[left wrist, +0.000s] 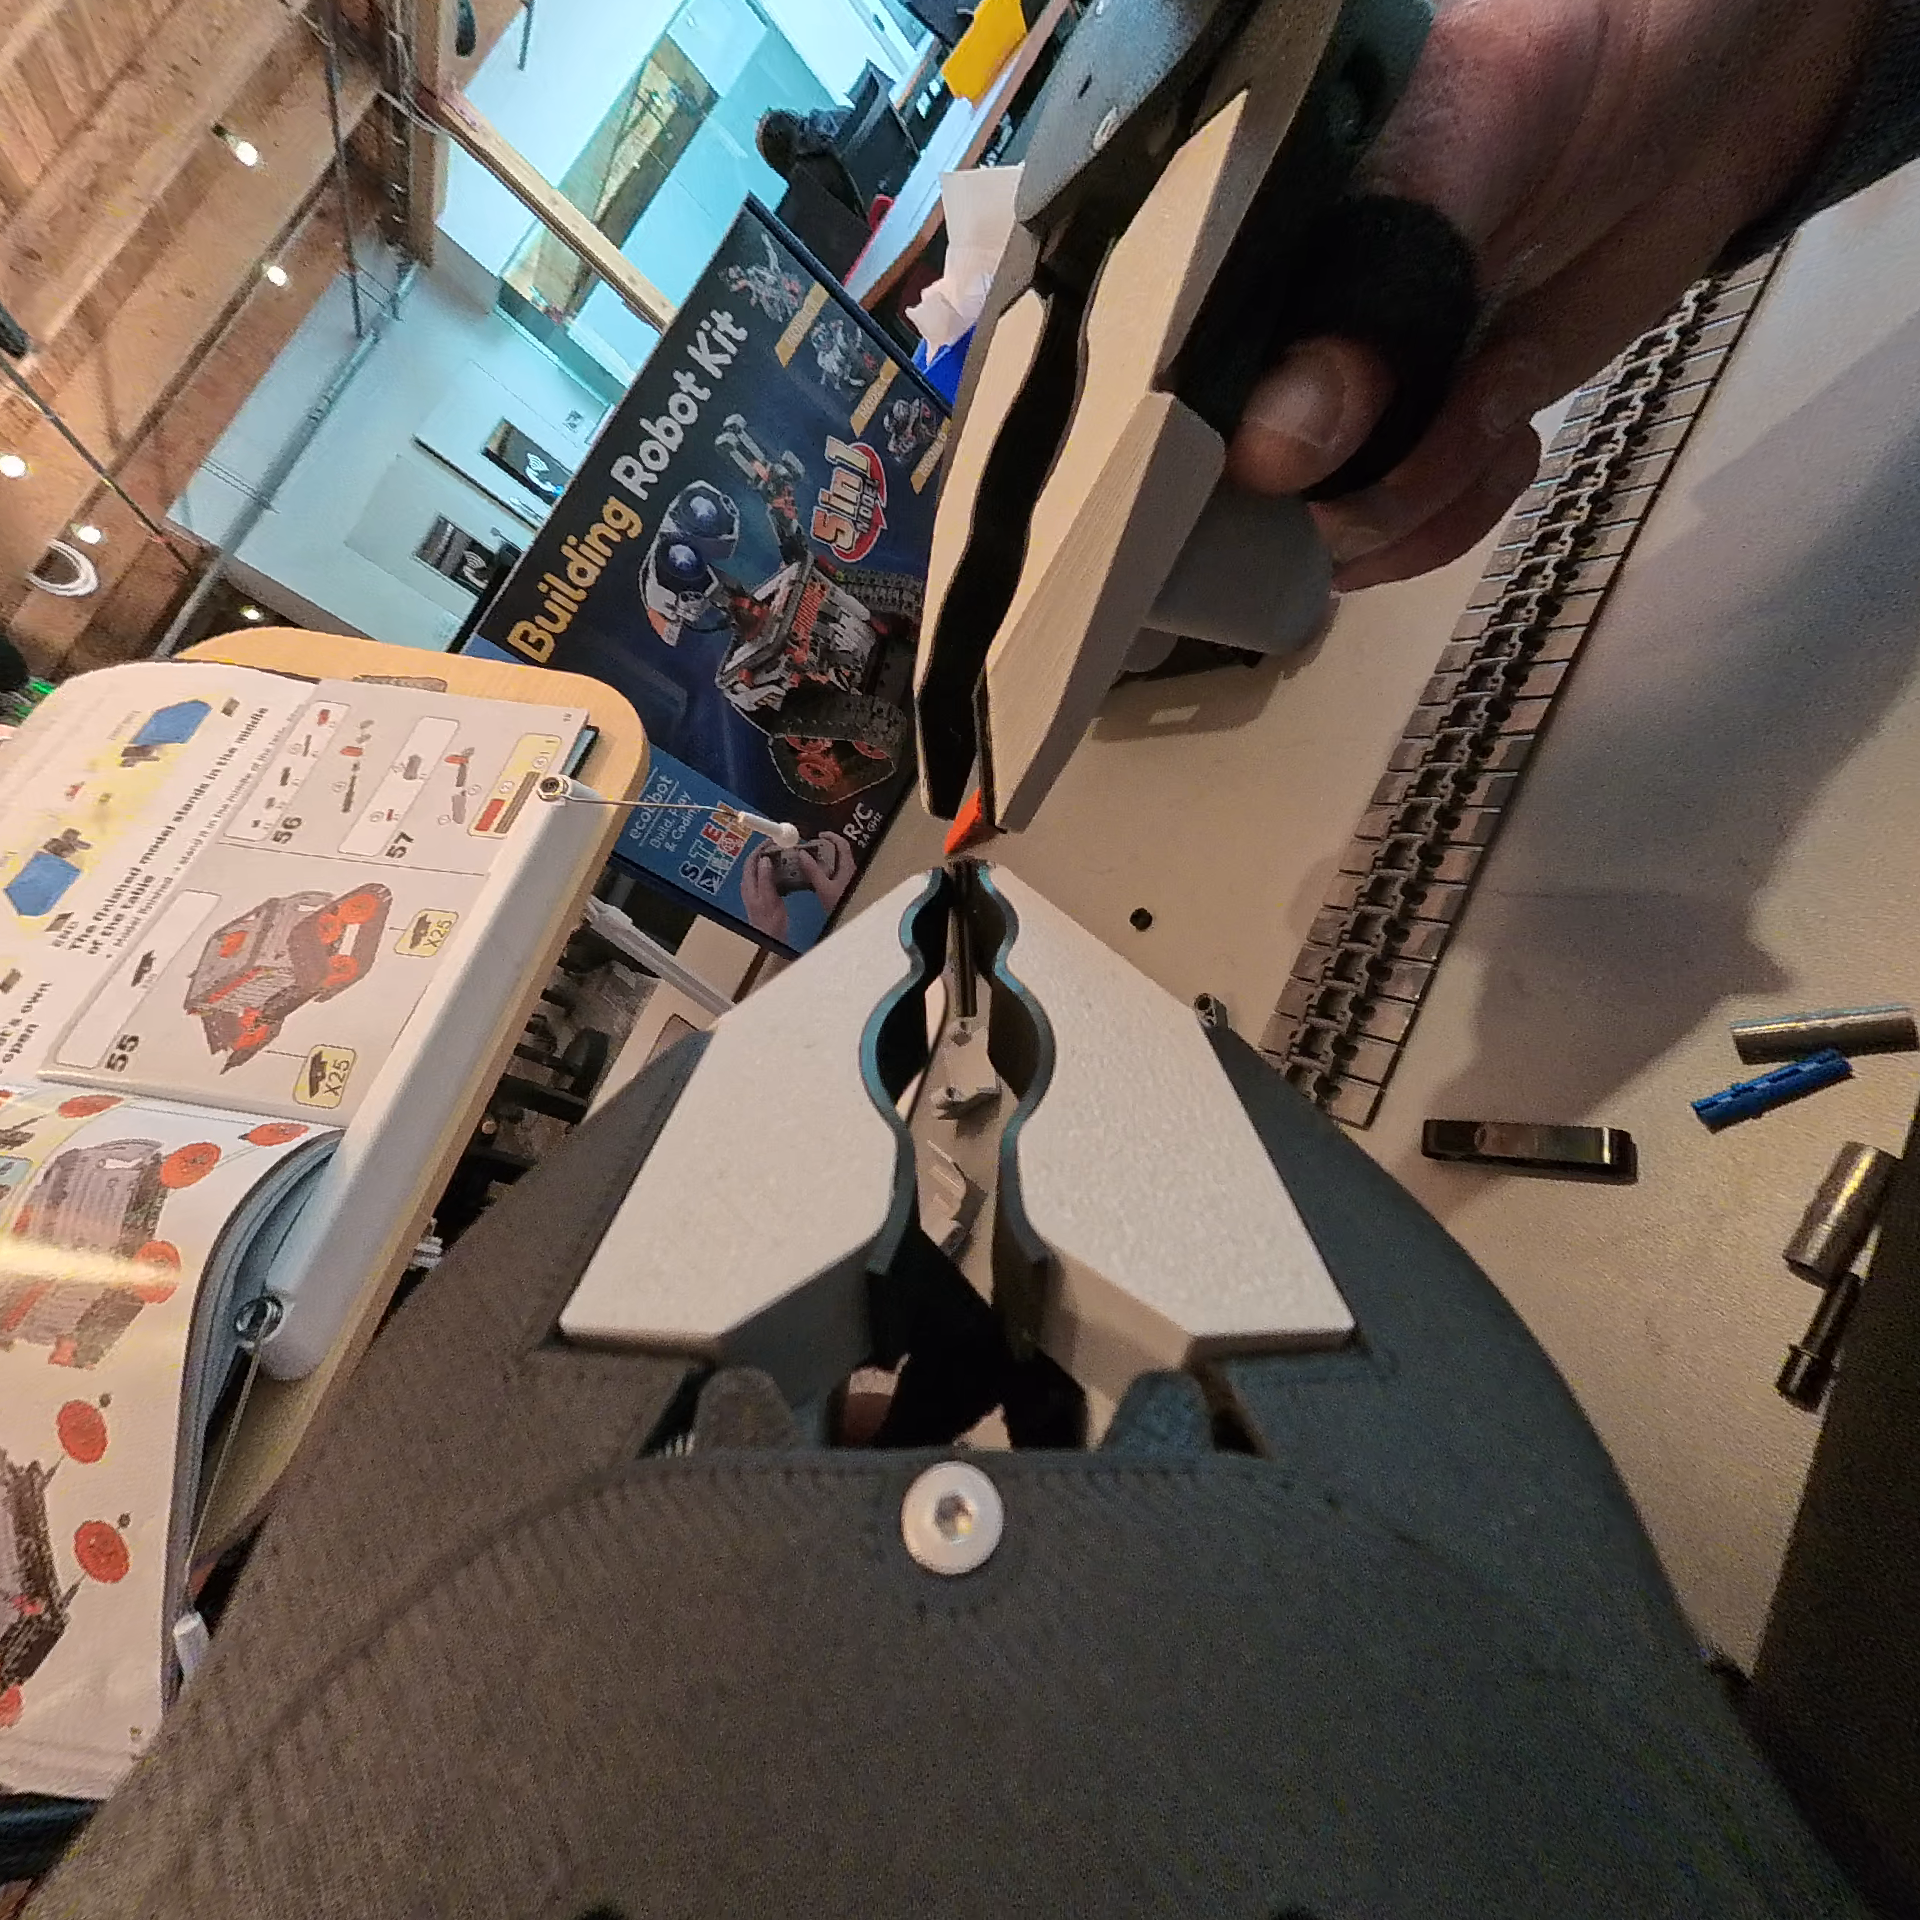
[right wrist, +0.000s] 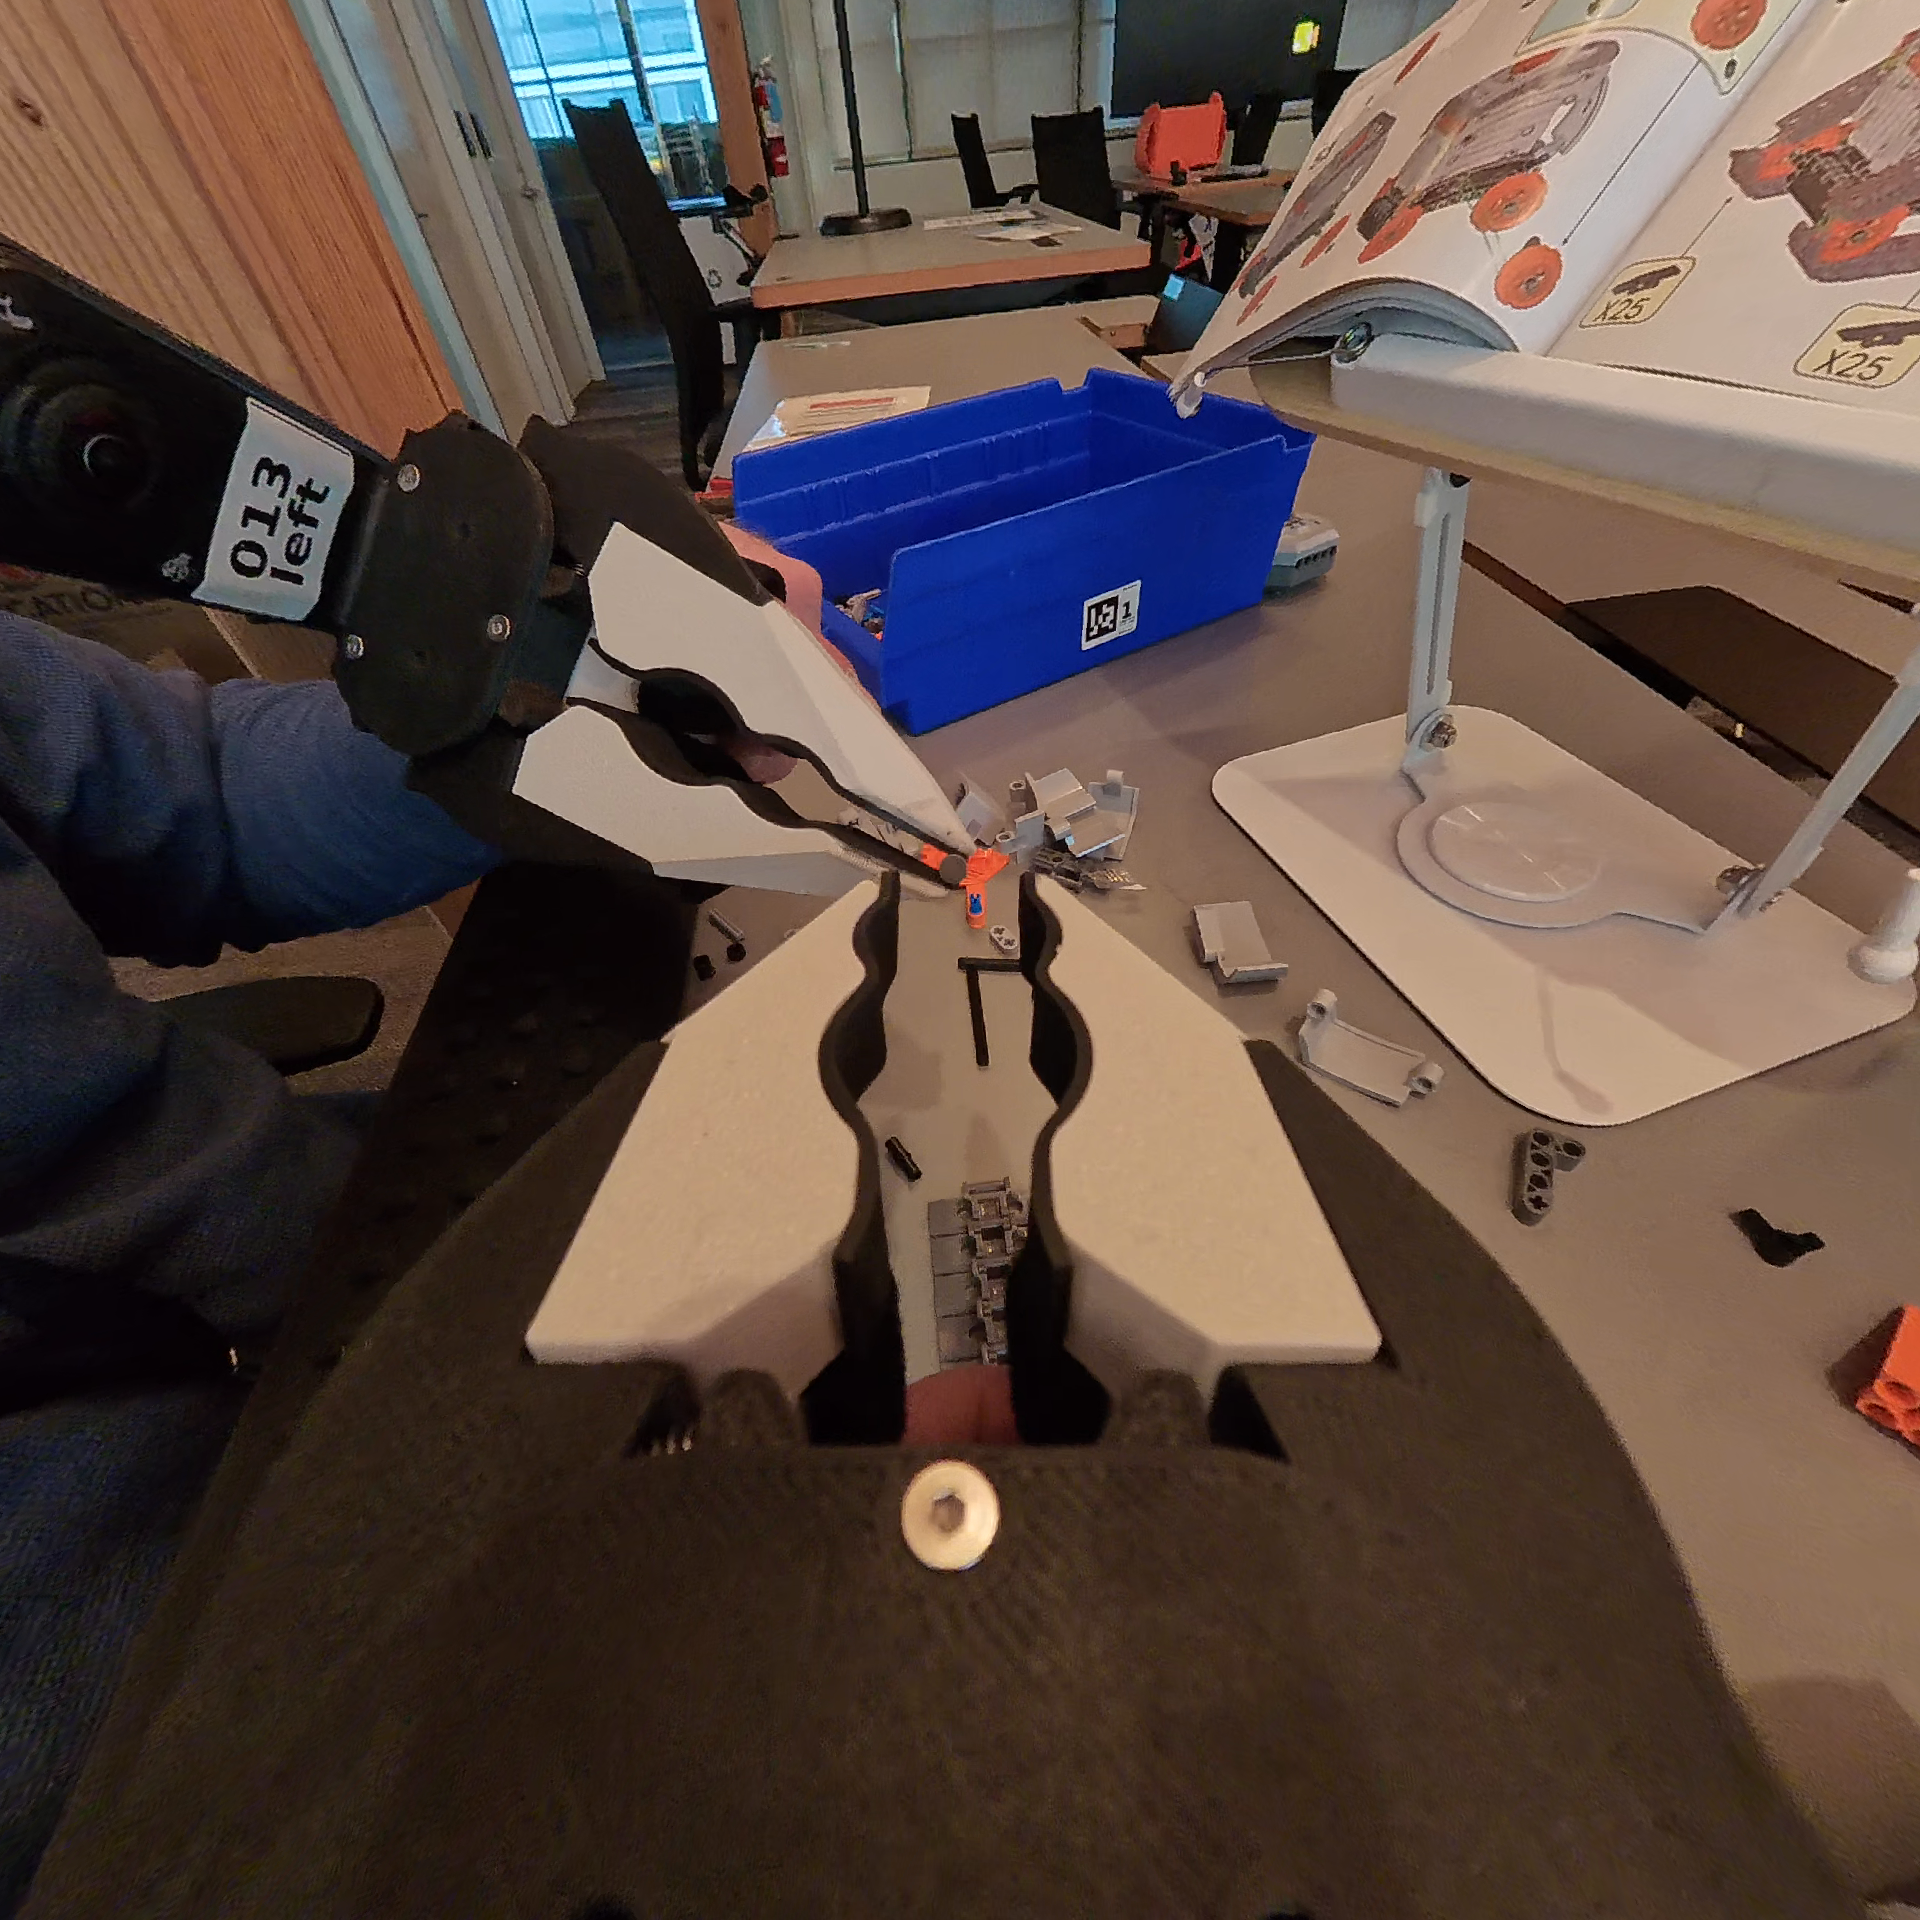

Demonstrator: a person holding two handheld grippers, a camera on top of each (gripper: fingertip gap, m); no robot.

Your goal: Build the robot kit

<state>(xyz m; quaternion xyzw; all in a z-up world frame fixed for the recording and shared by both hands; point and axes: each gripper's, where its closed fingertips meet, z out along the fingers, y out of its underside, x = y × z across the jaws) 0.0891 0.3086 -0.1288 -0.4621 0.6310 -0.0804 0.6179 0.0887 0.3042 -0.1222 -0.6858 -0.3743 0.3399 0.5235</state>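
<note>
My left gripper (left wrist: 963, 878) is shut on a small orange piece (left wrist: 966, 828). In the right wrist view it (right wrist: 940, 857) comes in from the left with the orange piece (right wrist: 985, 864) at its tips and a blue pin (right wrist: 975, 914) sticking down from the piece. My right gripper (right wrist: 956, 883) is open, with its tips on either side of the orange piece; I cannot tell if they touch it. In the left wrist view it (left wrist: 971, 821) comes down from above, tip to tip with the left gripper. Both are held a little above the grey table (right wrist: 1351, 1351).
A blue bin (right wrist: 1018, 540) stands behind. An instruction booklet (left wrist: 260, 883) lies open on a white stand (right wrist: 1558, 914) at the right. A grey track chain (left wrist: 1507, 675), a pile of grey parts (right wrist: 1070, 810), a kit box (left wrist: 727, 540) and loose pins lie around. Only a small space, under 4 cm, lies between the two pairs of fingers. Both grippers' tips are roughly 20 cm from the grey track chain (left wrist: 1507, 675).
</note>
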